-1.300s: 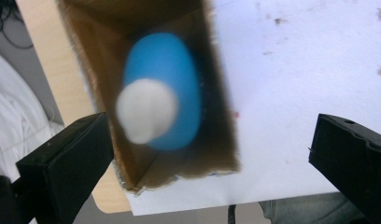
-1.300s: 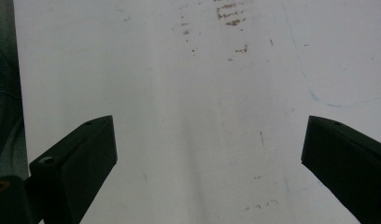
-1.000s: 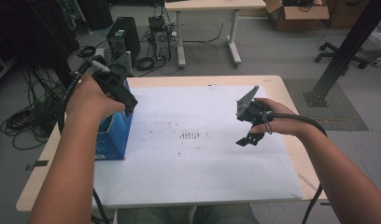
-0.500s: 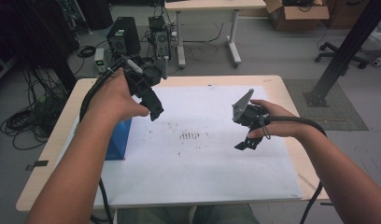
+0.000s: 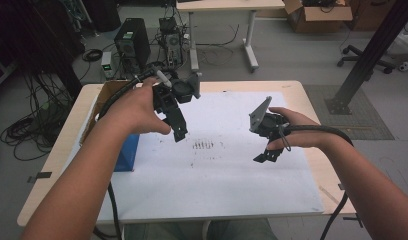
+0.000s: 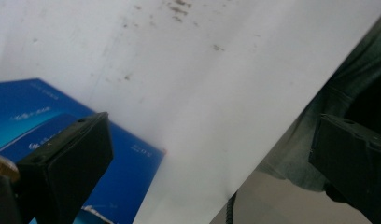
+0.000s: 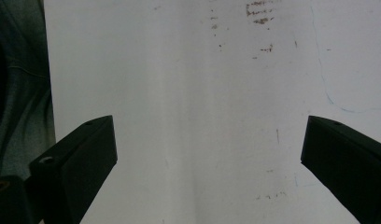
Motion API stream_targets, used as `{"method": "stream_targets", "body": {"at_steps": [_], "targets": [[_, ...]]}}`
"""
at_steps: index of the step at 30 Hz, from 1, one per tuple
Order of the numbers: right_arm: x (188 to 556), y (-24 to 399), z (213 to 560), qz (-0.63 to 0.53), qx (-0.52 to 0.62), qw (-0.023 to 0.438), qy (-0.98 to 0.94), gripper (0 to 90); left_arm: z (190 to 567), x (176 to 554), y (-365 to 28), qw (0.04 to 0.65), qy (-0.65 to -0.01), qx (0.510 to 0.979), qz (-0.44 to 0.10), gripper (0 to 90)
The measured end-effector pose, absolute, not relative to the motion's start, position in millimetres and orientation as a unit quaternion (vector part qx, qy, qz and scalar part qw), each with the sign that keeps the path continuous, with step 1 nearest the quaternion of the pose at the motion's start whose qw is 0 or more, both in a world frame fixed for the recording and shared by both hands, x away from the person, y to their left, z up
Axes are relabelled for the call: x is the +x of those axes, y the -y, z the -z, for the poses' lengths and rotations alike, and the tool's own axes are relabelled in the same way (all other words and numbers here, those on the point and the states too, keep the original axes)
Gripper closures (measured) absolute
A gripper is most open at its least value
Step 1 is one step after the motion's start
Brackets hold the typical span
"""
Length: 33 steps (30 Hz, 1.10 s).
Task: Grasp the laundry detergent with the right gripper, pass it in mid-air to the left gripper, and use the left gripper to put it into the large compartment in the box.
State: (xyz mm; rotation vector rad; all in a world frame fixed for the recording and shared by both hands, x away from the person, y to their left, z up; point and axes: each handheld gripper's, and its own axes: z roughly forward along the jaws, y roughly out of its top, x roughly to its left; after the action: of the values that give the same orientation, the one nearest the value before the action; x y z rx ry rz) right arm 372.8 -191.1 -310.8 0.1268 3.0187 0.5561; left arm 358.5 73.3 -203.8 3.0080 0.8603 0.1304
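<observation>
Low in the high view, both forearms reach in. Right hand-held gripper (image 5: 266, 150) hovers over the white sheet (image 5: 217, 180), jaws wide, empty. Left hand-held gripper (image 5: 178, 117) is raised, likely clear of the blue box (image 5: 126, 152) at left; its own view confirms jaws apart, box below.

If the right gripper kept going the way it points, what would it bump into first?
Probably the white sheet on the table. The right gripper is open and empty, with nothing seen between it and the sheet, though the gap is hard to judge.
</observation>
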Motion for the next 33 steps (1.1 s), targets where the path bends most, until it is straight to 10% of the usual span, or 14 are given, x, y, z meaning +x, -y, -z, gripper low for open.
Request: {"method": "stream_targets", "body": {"at_steps": [33], "targets": [[389,186,306,-0.152,0.042,0.028,-0.987,3.6,223,359,-52,-0.021,-0.137,0.990,-0.002,0.2]]}}
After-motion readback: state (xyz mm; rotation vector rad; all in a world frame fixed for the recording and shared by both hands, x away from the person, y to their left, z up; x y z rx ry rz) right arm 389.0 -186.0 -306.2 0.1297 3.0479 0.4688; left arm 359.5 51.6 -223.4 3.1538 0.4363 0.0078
